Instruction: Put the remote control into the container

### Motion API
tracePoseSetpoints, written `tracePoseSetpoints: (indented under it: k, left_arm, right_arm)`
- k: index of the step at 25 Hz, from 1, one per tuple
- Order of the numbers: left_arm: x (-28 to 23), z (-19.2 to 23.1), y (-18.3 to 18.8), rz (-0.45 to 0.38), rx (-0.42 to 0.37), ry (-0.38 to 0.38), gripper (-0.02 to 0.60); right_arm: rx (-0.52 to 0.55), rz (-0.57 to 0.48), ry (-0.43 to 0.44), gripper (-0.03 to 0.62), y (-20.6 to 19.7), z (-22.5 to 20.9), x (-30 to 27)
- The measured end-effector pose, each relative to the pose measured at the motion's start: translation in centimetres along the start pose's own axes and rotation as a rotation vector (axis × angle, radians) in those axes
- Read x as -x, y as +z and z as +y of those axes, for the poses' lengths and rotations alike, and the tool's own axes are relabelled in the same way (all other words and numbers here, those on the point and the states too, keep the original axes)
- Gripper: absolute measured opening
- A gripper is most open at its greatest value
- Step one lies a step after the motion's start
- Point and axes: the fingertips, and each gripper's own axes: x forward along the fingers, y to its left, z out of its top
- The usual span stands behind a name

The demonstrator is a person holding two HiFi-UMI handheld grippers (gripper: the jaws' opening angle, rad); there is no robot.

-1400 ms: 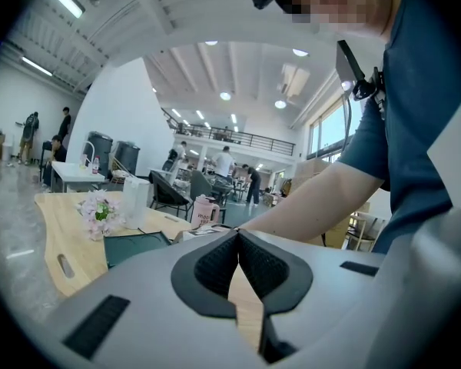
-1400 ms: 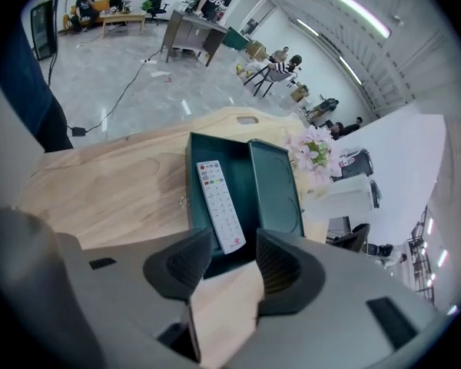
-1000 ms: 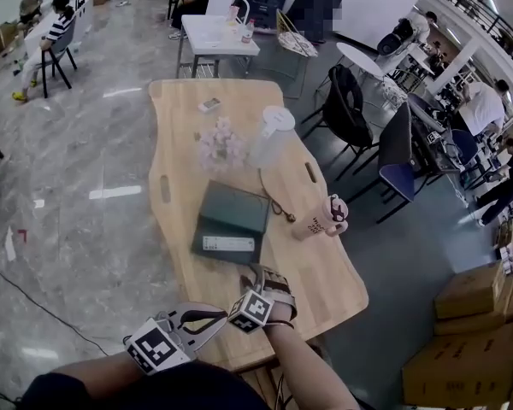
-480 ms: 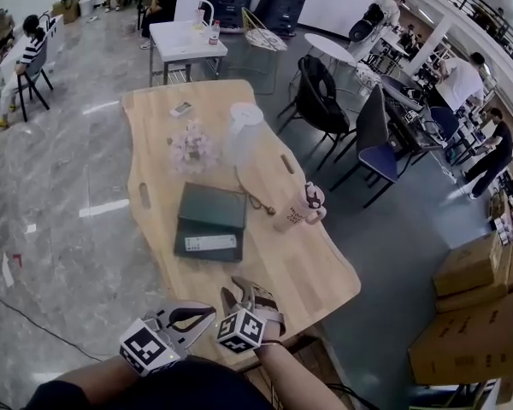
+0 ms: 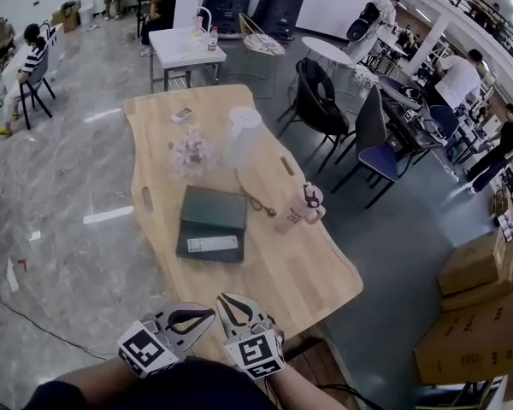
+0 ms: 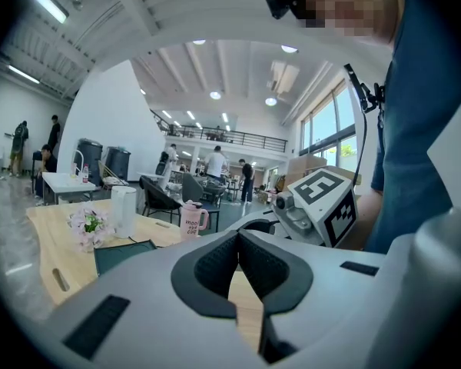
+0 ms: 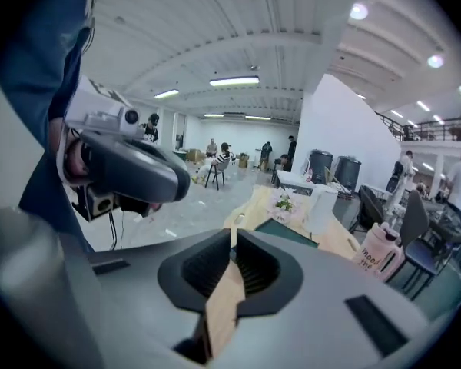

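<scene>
Remote control (image 5: 207, 244) lies flat inside the dark green container (image 5: 214, 210), at its near end, long side across. The container sits mid-way along the wooden table (image 5: 312, 272). Thin cord (image 5: 253, 196) runs just beside the container's right edge. Pink cup (image 5: 309, 202) stands further right, near the table edge. Flowers (image 5: 192, 152) and a white jug (image 5: 242, 133) are beyond the container, and a small flat device (image 5: 181, 114) lies at the far end.

Both grippers are at the near table edge, well apart from the container. Left gripper (image 5: 207, 314): claw closed, tips touching, nothing in it. Right gripper (image 5: 227, 301): jaws have just been closing; now pinched together and empty, with bare table showing below the tips.
</scene>
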Motion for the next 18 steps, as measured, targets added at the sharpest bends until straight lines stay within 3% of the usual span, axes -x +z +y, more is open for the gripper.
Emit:
tracePoseSetpoints:
  k: [10, 18]
  left_arm:
    - [1.0, -2.0, 0.8, 0.007, -0.016, -0.014, 0.012]
    - [1.2, -2.7, 0.8, 0.001, -0.023, -0.031, 0.012]
  right_arm:
    - [-0.325, -0.19, 0.051, 0.018, 2.2, 0.7, 4.9]
    - [-0.287, -0.283, 0.031, 0.017, 4.3, 1.5, 7.1]
